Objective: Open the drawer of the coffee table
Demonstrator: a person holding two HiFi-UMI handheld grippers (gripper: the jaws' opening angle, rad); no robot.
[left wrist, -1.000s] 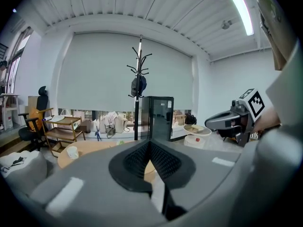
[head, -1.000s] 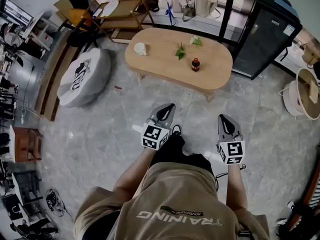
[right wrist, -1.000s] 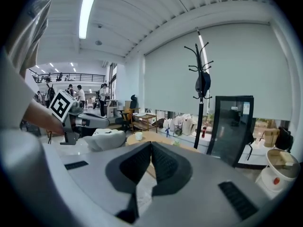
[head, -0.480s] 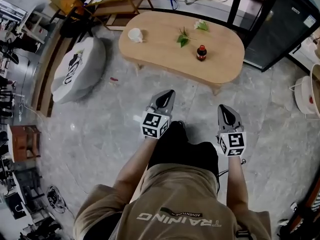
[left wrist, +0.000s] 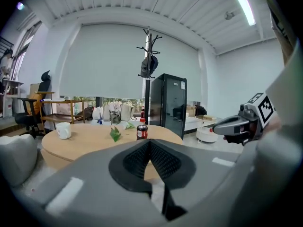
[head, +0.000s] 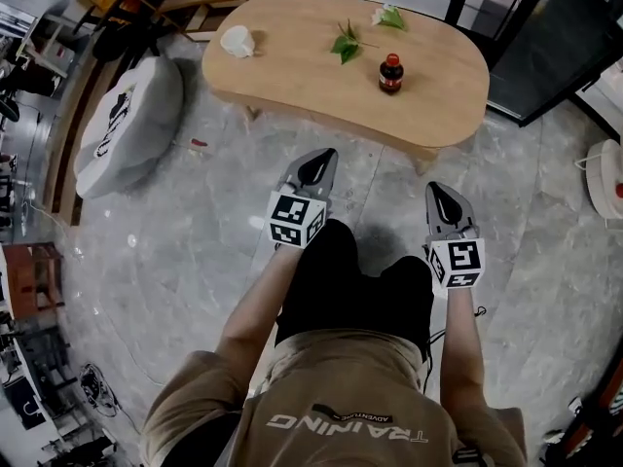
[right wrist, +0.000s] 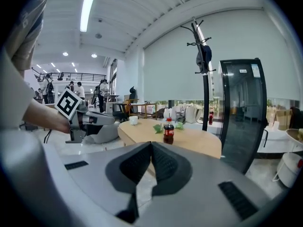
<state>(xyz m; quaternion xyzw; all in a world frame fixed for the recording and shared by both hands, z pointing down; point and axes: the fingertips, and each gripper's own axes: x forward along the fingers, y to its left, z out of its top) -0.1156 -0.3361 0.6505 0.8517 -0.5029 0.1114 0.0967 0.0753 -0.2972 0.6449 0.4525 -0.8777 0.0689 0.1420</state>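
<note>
Table: oval light-wood coffee table (head: pixel 292 76) ahead of both claws, well apart.
L: left gripper (head: pixel 327 156) jaws together, empty.
R: right gripper (head: pixel 434 189) likewise.
Room: grey stone floor (head: pixel 380 185) betw. claws & near table edge.

The coffee table (head: pixel 292 76) is stood upright on the grey floor (head: pixel 175 232): light wood, rounded oblong top, short legs. Its drawer cannot be made out.
</note>
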